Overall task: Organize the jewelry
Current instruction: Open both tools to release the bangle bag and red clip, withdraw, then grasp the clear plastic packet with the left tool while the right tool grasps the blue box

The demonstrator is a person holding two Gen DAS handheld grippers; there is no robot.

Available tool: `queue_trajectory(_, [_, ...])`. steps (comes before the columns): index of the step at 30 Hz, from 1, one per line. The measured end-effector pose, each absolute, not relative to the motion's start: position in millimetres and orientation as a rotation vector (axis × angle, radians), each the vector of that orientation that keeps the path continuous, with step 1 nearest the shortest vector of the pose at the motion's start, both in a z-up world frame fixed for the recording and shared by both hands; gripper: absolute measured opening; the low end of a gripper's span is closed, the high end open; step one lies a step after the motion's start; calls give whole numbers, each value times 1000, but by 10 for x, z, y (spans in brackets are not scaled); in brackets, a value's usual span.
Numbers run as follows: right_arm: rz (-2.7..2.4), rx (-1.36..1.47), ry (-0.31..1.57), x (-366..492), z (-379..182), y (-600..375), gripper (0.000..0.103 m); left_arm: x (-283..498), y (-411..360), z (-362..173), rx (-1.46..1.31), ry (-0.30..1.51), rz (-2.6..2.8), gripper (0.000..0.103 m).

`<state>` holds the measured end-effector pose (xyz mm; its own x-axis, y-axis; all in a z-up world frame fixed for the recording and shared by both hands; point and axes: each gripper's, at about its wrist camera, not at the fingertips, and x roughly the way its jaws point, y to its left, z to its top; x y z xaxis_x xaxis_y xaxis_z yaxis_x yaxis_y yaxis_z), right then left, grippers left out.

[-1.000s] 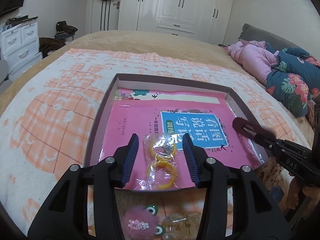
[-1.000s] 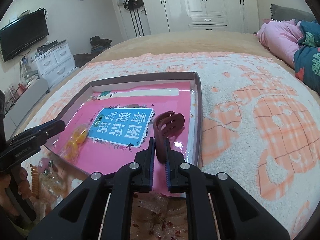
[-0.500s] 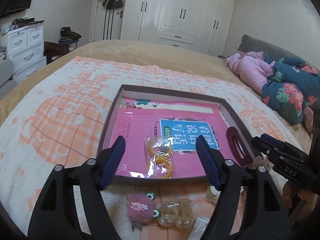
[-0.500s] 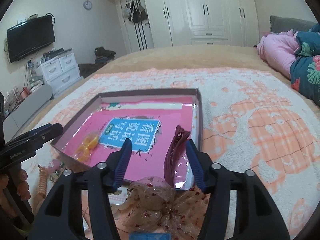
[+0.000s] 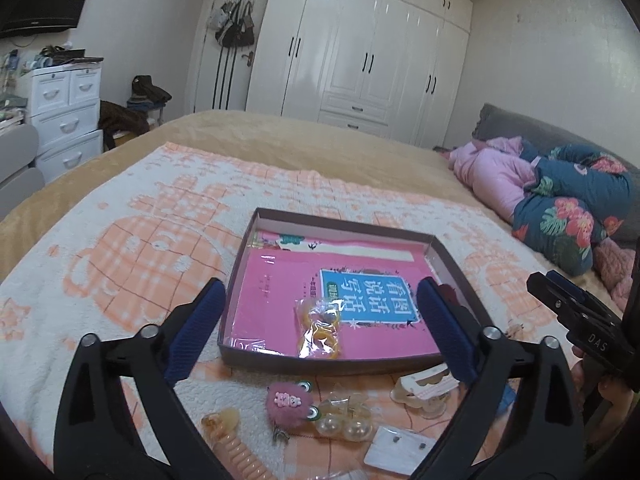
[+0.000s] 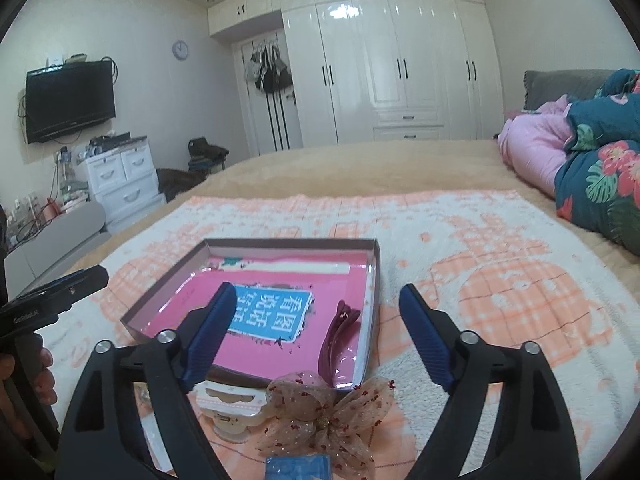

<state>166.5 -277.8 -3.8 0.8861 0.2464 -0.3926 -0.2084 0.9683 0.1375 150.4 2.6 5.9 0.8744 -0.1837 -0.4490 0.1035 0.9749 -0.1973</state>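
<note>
A shallow brown box (image 5: pixel 344 226) (image 6: pixel 372 300) with a pink book inside lies on the blanket. A clear bag of yellow rings (image 5: pixel 320 334) lies in its near part. A dark red hair claw (image 6: pixel 340 338) lies at the box's right side. My left gripper (image 5: pixel 320 320) is open and empty, held above the box's near edge. My right gripper (image 6: pixel 316 328) is open and empty, above the near right corner. Loose pieces lie in front of the box: a pink fluffy clip (image 5: pixel 289 400), pearl earrings (image 5: pixel 344 426), a spiral hair tie (image 5: pixel 236 448), a sheer bow (image 6: pixel 324 408).
A white card of hair clips (image 5: pixel 424 386) (image 6: pixel 230 404) and a small card of stud earrings (image 5: pixel 400 446) lie near the front. A blue item (image 6: pixel 298 467) sits under the bow. Pink and floral bedding (image 5: pixel 560 192) is piled at the right. White drawers (image 5: pixel 66 112) stand at the left.
Both grippers have let go, opened wide and drawn back and up. The ring bag and the red hair claw now lie in the box.
</note>
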Motion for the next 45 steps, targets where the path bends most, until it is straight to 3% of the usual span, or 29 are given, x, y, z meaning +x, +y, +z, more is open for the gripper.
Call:
queue_trajectory(15, [256, 31, 376, 1190, -19, -2628, 89, 1029, 144, 66, -152, 425, -158, 92])
queue_trajectory(45, [268, -53, 568, 884, -492, -2424, 89, 641, 292, -465, -120, 611, -189, 91])
